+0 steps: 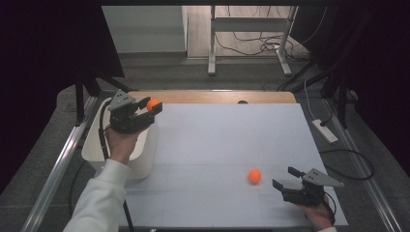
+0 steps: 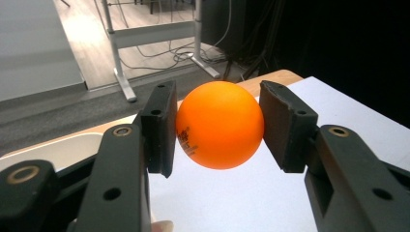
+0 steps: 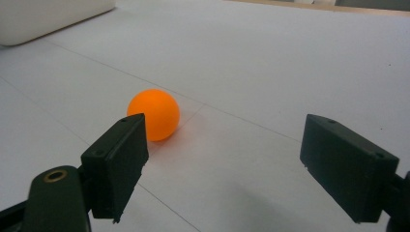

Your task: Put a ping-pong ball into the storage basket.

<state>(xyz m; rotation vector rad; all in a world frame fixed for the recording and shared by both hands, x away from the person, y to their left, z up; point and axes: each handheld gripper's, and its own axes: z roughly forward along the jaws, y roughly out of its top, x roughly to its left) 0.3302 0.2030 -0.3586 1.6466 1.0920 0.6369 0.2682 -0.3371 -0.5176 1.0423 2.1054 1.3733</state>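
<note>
- High view: a white rectangular plastic tub (image 1: 145, 159) sits at the left edge of the table, partly hanging past the white sheet; what lies inside it cannot be told, since the person's left hand (image 1: 118, 142) and gripper cover much of its opening.
- Left gripper (image 1: 153, 107), held above the tub's far right corner, pinches a small orange plastic ball (image 1: 153, 104) between its black jaws.
- Left gripper view: the held orange ball (image 2: 220, 124) is pressed on both sides by the two pads, with dark print on its lower left; part of the tub's pale rim (image 2: 58, 150) shows below and to the left.
- High view: a second orange ball (image 1: 255, 176) rests on the white sheet near the front right, just beside the right gripper (image 1: 285, 179) and outside its jaws.
- Right gripper view: the jaws stand wide apart with nothing between them; the second ball (image 3: 153, 114) lies just past the left jaw's tip, on the sheet.
- A flat white sheet (image 1: 227, 145) with faint grid lines covers the wooden tabletop (image 1: 217, 97), whose bare strip shows along the far edge.
- Beyond the table: grey floor, a white-legged metal frame (image 1: 251, 29) with loose cables (image 1: 261, 46), and a white power strip (image 1: 325, 130) on the right; dark curtains hang on both sides.
</note>
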